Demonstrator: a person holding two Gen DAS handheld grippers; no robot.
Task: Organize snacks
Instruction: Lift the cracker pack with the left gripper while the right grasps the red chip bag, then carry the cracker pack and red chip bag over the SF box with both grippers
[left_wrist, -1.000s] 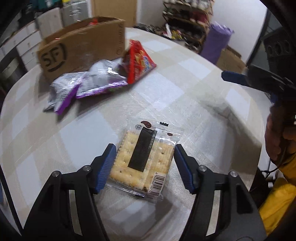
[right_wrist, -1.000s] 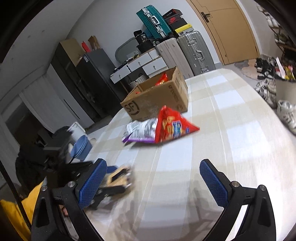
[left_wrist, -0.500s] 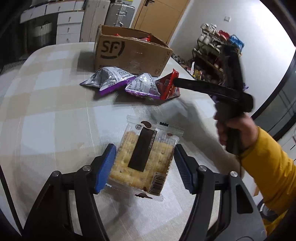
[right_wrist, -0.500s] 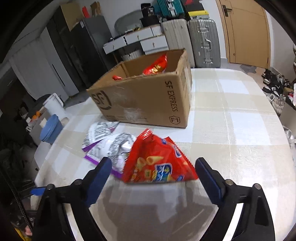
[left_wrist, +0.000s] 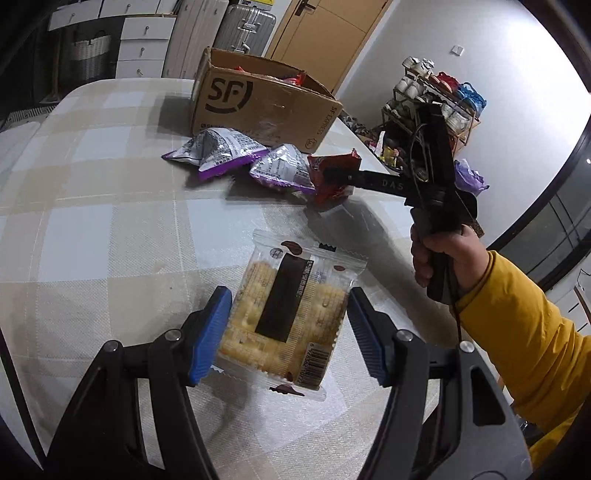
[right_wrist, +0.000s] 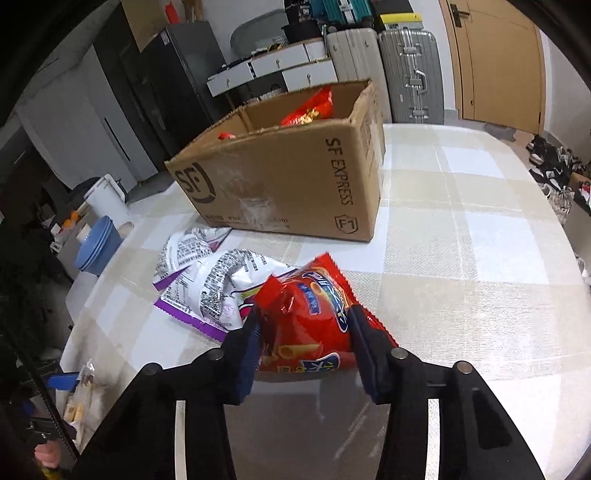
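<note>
From the left wrist view, the left gripper holds the cracker packet between its blue pads, the jaws clenched on its two long sides, and the packet appears lifted a little off the checked desk. Beyond it lie two silver-and-purple snack bags side by side, just in front of the cardboard box. To their right a red snack bag sits in the tip of the right gripper, which a hand in a yellow sleeve is holding.

From the right wrist view, the right gripper has its jaws closing on the red snack bag, and the pads already press into both sides so that the foil crumples (the bag seems still to rest on the desk, or barely off it). The silver-and-purple snack bags lie touching it on the left. The cardboard box stands open just behind, with some red packets already inside.

As far as can be judged, the sorting is partly done: a few snacks are boxed, two are in hand but not yet over the box, and the two silver-and-purple bags remain untouched.
</note>
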